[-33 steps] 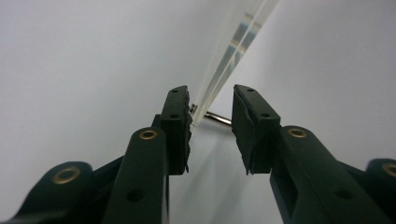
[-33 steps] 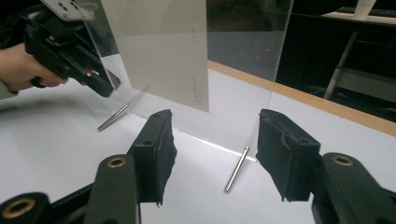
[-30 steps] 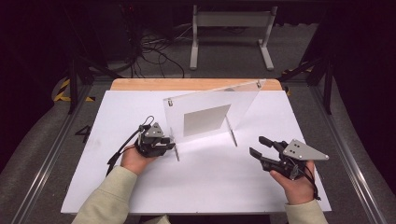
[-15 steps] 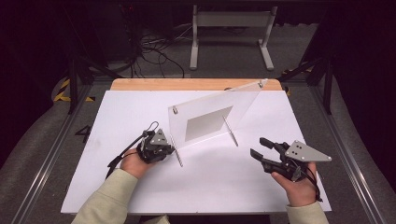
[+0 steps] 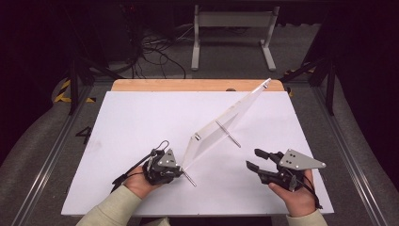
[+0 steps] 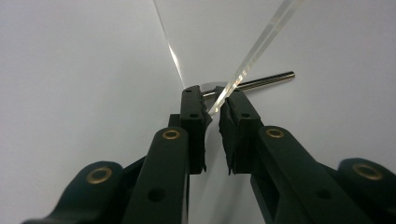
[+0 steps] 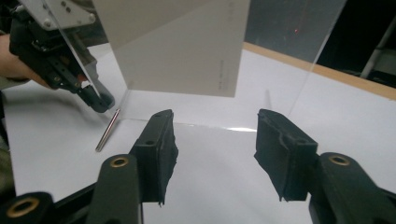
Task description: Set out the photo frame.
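A clear acrylic panel (image 5: 226, 125) with a white sheet in it stands diagonally on the white tabletop (image 5: 131, 127), on thin metal rod feet (image 5: 189, 178). My left gripper (image 5: 181, 172) is shut on the panel's near lower corner. In the left gripper view the clear panel edge (image 6: 261, 42) runs between the left gripper's tips (image 6: 211, 100), with a rod (image 6: 266, 80) just behind. Those jaws have just eased open slightly, the panel still between them. My right gripper (image 5: 252, 158) stands open at the near right, jaws a little closer, nothing between them. The right gripper (image 7: 212, 135) faces the panel's white sheet (image 7: 187, 46) and the left gripper (image 7: 100, 100).
A wooden strip (image 5: 188, 85) borders the table's far edge. Beyond it, cables (image 5: 155, 52) lie on the floor beside a metal stand (image 5: 230, 33). Metal rails (image 5: 47, 155) run along both sides of the table.
The left gripper has moved toward the person with the panel's corner. The panel has swung from facing the person to a diagonal. The right gripper has stayed put.
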Available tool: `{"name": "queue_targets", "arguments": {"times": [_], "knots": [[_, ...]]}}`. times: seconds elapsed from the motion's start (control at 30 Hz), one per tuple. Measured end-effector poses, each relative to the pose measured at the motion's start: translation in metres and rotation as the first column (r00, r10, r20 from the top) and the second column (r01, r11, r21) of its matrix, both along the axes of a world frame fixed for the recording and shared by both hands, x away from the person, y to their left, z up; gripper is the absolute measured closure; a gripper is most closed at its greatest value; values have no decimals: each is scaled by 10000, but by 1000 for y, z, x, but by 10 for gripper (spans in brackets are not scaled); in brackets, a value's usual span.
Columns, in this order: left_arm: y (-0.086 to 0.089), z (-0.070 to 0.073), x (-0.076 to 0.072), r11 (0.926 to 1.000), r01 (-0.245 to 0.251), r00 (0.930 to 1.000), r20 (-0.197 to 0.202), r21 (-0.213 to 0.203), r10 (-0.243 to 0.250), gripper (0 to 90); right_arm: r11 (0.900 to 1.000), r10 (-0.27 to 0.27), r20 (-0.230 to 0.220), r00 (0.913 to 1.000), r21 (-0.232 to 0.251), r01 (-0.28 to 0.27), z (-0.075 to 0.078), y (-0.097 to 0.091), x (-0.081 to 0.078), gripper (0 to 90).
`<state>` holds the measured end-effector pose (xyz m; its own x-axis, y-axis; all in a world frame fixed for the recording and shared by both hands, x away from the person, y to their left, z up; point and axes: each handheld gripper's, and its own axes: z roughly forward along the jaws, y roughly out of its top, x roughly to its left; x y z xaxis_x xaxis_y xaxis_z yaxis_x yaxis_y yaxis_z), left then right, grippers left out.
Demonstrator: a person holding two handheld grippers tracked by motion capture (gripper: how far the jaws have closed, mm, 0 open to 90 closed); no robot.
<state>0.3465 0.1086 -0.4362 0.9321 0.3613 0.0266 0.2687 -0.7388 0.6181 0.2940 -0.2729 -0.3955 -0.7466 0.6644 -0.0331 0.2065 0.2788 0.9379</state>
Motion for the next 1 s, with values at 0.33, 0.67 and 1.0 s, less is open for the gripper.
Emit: {"name": "queue_targets", "arguments": {"times": [0.33, 0.67, 1.0], "knots": [[3, -2, 3, 9999, 76, 9980, -630, -156, -85, 746, 9902, 1004, -1374, 9854, -827, -1124, -31, 72, -4, 717], [37, 3, -5, 9954, -508, 9974, -547, -806, 465, 561, 9681, 1250, -2099, 9697, -1879, -1655, -55, 153, 12, 730], [56, 0, -3, 9854, -1272, 9901, -738, -1135, 1193, 558, 9569, 775, -2419, 9672, -2542, -1403, -70, 188, 22, 804]]}}
